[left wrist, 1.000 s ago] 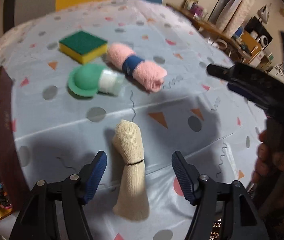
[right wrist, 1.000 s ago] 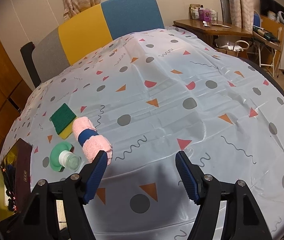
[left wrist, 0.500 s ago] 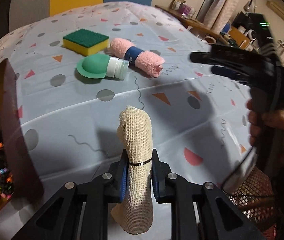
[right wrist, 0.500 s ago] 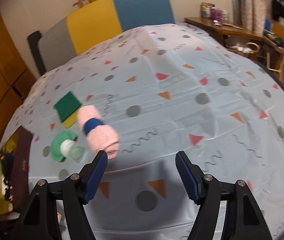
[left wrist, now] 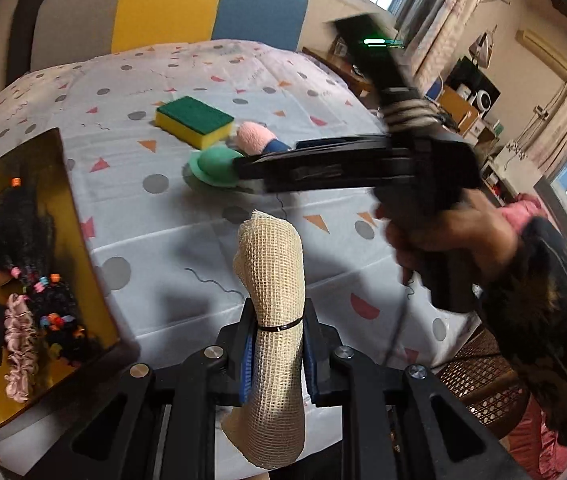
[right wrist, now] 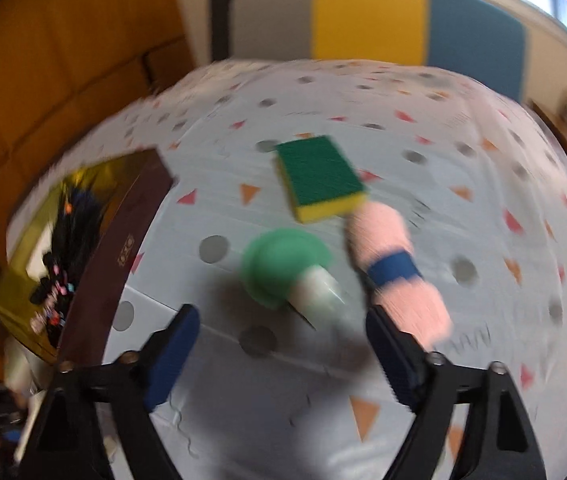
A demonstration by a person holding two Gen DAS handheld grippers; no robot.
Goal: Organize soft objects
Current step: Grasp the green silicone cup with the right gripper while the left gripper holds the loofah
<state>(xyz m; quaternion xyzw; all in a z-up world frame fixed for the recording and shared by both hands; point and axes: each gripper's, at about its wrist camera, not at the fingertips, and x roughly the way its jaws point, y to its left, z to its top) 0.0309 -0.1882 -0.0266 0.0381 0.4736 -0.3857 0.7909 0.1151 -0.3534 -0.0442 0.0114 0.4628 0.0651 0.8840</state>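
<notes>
My left gripper point(left wrist: 277, 354) is shut on a rolled beige mesh cloth point(left wrist: 273, 280) tied with a black band, lifted above the table. My right gripper point(right wrist: 283, 350) is open and empty, just short of a green-capped clear bottle point(right wrist: 295, 272) lying on its side. A rolled pink towel with a blue band point(right wrist: 395, 268) lies beside the right finger; it also shows in the left wrist view point(left wrist: 257, 140). A green-and-yellow sponge point(right wrist: 319, 178) lies beyond; it also shows in the left wrist view point(left wrist: 193, 120). The right gripper point(left wrist: 307, 164) reaches over the bottle point(left wrist: 213, 162).
A gold-lined box point(left wrist: 55, 240) with hair ties and scrunchies stands at the table's left edge; it shows in the right wrist view point(right wrist: 123, 248) too. A patterned tablecloth point(left wrist: 155, 216) covers the table. A colourful chair back point(right wrist: 371, 20) stands behind. A wicker basket point(left wrist: 479, 384) sits low right.
My left gripper closed on the beige cloth and lifted it. My right gripper swung left and down toward the bottle and pink towel.
</notes>
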